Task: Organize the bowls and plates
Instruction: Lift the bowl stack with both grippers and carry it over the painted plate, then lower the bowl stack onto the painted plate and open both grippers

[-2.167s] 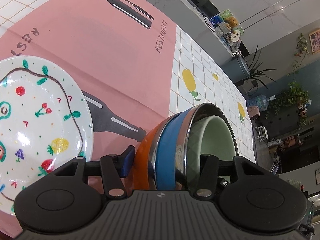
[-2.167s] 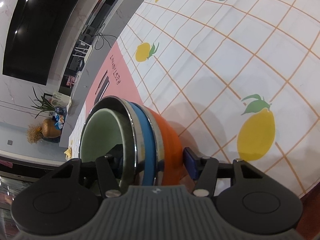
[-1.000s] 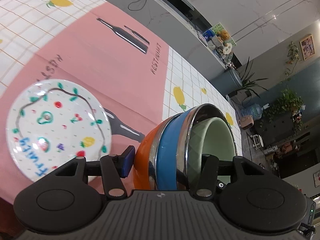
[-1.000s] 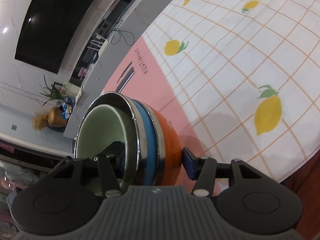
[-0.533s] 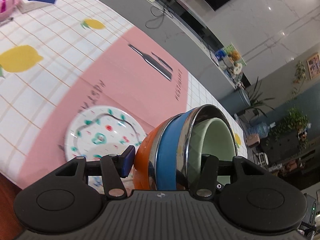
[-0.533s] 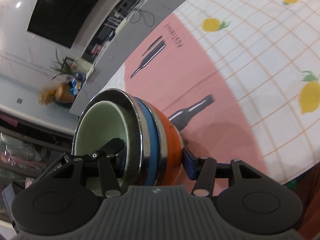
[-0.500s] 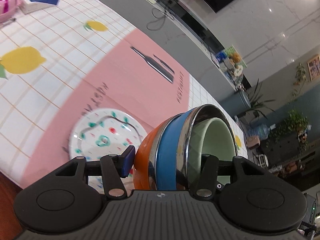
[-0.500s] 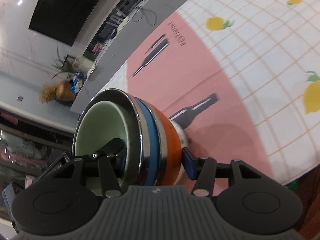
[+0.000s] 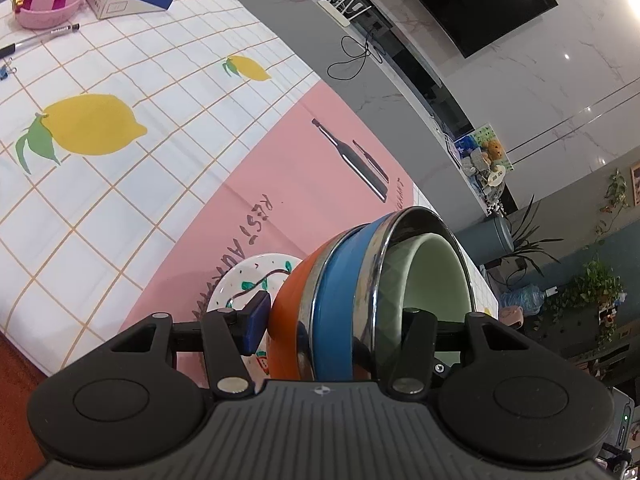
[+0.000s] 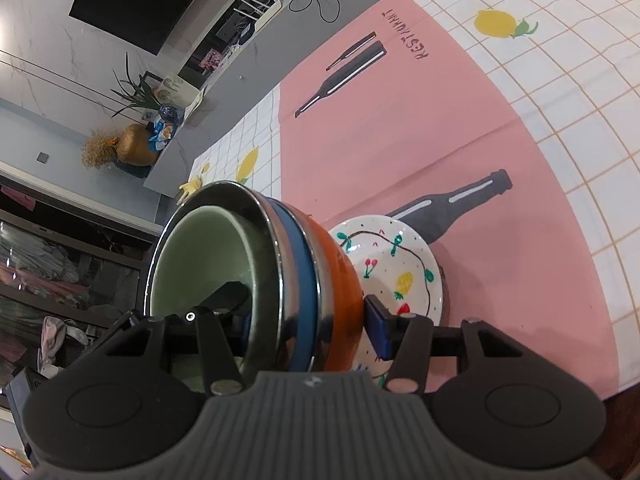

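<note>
Bowls (image 9: 360,300) nested, clamped by both the left gripper (image 9: 336,320) and right gripper (image 10: 308,316), half-open jaws gripping the walls; uneven lowering could chip the plate (image 10: 396,264) near the table's front edge.

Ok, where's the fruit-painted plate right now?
The fruit-painted plate lies flat on the pink mat, its far rim over the printed bottle. In both wrist views it sits just beyond the orange side of the held bowl stack, partly hidden by it.

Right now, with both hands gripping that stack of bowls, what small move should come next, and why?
Probably lower the bowl stack onto the fruit-painted plate. Both the left gripper and right gripper clamp its rim, and the plate lies just beneath on the pink mat.
</note>
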Demonstrator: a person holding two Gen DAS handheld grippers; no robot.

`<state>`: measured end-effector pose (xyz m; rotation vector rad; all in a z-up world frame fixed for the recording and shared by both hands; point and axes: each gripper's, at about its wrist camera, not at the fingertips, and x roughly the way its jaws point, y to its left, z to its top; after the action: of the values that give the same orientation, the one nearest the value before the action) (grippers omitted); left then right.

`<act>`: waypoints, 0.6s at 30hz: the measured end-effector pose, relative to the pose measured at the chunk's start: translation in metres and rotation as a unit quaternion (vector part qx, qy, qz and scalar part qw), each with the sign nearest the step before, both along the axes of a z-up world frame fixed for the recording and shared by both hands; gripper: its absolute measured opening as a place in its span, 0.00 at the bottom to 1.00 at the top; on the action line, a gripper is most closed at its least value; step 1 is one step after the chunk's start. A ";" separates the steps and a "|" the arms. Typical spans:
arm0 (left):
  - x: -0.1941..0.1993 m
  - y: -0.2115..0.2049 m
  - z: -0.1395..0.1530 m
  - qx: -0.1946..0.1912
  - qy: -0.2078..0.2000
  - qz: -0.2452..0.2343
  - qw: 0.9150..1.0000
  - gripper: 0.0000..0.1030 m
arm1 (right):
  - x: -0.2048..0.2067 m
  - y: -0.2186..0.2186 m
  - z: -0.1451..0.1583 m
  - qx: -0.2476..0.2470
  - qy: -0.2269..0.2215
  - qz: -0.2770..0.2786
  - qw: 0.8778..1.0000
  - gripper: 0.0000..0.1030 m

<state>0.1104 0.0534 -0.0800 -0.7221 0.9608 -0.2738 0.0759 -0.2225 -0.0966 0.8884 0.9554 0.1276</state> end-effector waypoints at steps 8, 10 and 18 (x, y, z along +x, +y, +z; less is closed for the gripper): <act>0.010 -0.003 -0.021 -0.005 0.028 -0.006 1.000 0.58 | 0.009 -0.003 -0.015 -0.009 0.022 -0.001 1.000 0.51; 0.012 -0.004 -0.023 -0.001 0.031 -0.007 0.999 0.58 | 0.010 -0.004 -0.019 -0.006 0.027 0.000 1.000 0.51; 0.014 -0.008 -0.027 0.013 0.037 -0.012 0.999 0.58 | 0.016 -0.005 -0.028 -0.010 0.034 0.003 0.999 0.51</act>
<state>0.1242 0.0457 -0.1074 -0.7012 1.0428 -0.2559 0.0919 -0.2272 -0.1245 0.8750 1.0206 0.0933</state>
